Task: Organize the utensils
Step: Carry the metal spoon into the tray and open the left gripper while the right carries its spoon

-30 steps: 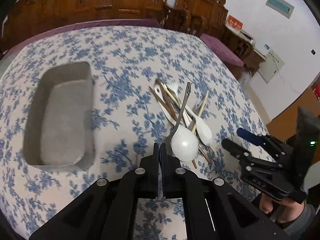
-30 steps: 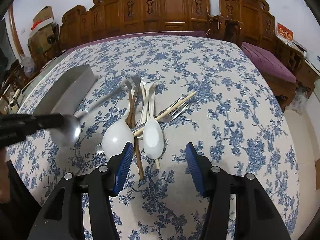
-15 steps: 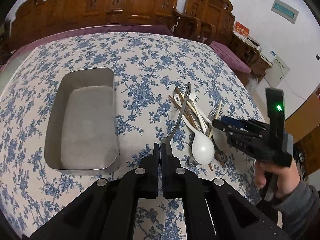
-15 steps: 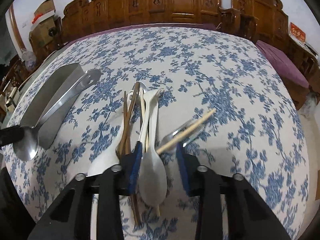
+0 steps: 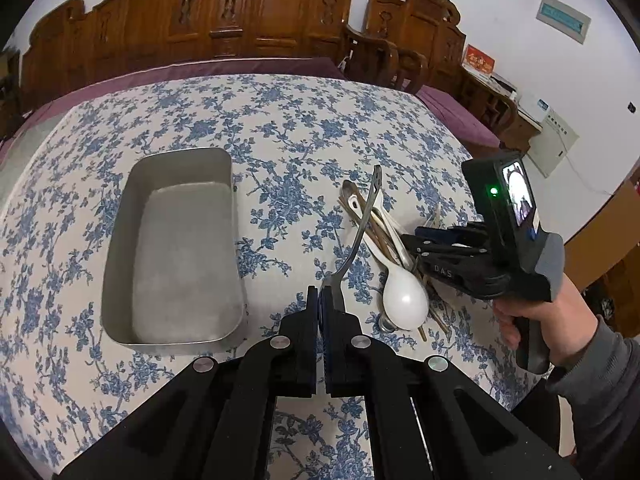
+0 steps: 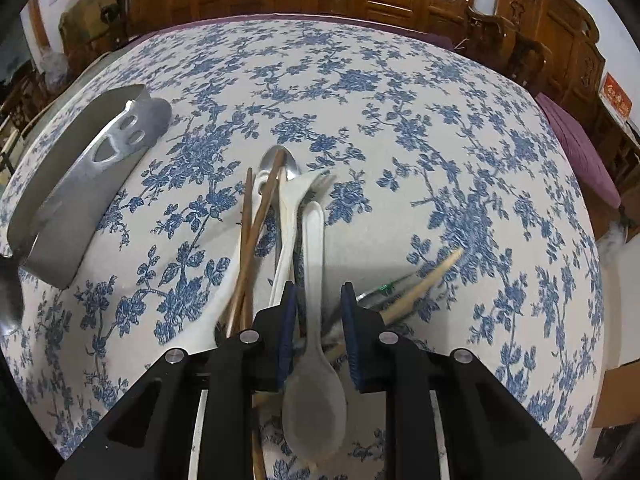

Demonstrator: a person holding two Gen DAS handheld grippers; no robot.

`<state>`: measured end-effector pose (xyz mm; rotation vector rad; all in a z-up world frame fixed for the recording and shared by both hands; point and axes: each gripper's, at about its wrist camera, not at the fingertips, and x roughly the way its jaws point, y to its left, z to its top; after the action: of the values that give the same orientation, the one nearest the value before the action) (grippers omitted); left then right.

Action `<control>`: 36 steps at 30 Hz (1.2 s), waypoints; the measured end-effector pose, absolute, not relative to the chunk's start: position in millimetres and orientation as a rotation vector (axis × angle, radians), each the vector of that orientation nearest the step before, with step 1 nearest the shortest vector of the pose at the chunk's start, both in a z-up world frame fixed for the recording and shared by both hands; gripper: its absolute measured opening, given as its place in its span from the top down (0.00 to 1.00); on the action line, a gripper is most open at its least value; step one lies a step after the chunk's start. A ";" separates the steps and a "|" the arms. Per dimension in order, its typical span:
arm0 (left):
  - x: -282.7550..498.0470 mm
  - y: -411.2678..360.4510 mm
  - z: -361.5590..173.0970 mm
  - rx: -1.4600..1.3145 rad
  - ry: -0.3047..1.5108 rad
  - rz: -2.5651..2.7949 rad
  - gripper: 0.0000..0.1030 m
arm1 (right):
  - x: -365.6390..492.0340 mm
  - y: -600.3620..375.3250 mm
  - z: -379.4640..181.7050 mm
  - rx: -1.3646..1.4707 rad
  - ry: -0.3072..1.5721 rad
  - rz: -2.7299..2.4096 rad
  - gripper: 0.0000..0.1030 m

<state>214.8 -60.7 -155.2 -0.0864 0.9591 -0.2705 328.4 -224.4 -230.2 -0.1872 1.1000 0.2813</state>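
Observation:
My left gripper point(image 5: 322, 300) is shut on the bowl end of a metal spoon point(image 5: 360, 224), whose handle points away over the table; its pierced handle end point(image 6: 120, 140) also shows in the right wrist view. My right gripper point(image 6: 318, 320) is low over the utensil pile, and its jaws are closing. The handle of a white spoon point(image 6: 313, 264) lies between them, with a gap still showing at the pads. The right gripper point(image 5: 416, 240) hides part of the pile in the left wrist view. A second white spoon point(image 5: 404, 300) lies beside it.
A metal tray point(image 5: 180, 154) stands left of the pile with nothing in it. The pile also holds brown chopsticks point(image 6: 256, 232), a white fork point(image 6: 296, 196), a pale chopstick point(image 6: 424, 280) and another metal spoon point(image 6: 280, 160). Carved wooden chairs ring the flowered tablecloth point(image 5: 280, 120).
My right gripper has come down onto the pile and its jaws have narrowed around the white spoon's handle. The left gripper still holds the metal spoon in much the same place.

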 end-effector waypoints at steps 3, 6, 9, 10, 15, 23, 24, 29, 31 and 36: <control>214.5 -54.0 -153.1 -0.087 0.956 -0.261 0.99 | 329.5 -227.1 -230.1 -0.182 1.102 0.264 0.91; 216.3 -48.1 -152.0 -0.092 0.952 -0.253 0.99 | 328.4 -232.4 -225.9 -0.175 1.091 0.246 0.91; 218.9 -39.7 -150.7 -0.101 0.947 -0.244 0.99 | 326.7 -243.9 -210.2 -0.106 1.060 0.249 0.91; 220.2 -35.0 -150.0 -0.104 0.943 -0.235 0.99 | 326.5 -245.5 -206.4 -0.095 1.055 0.253 0.91; 225.5 -14.0 -147.0 -0.118 0.933 -0.195 0.99 | 323.2 -243.2 -174.4 -0.076 0.999 0.286 0.91; 236.0 31.4 -144.6 -0.122 0.915 -0.098 0.99 | 316.8 -196.1 -137.0 -0.077 0.923 0.384 0.91; 236.8 34.5 -145.1 -0.122 0.914 -0.090 0.99 | 314.7 -188.5 -134.7 -0.077 0.917 0.396 0.91; 241.9 50.9 -152.6 -0.116 0.925 -0.045 0.99 | 308.6 -148.8 -126.6 -0.049 0.895 0.463 0.91; 244.0 54.4 -157.9 -0.114 0.934 -0.033 0.99 | 306.9 -135.1 -125.6 -0.035 0.892 0.484 0.91; 246.9 56.6 -172.3 -0.107 0.962 -0.018 0.99 | 304.1 -109.4 -125.1 -0.011 0.892 0.512 0.91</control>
<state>246.9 56.6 -172.3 -0.1074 0.9622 -0.0177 304.1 -109.4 -125.1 -0.0109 0.8923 0.5117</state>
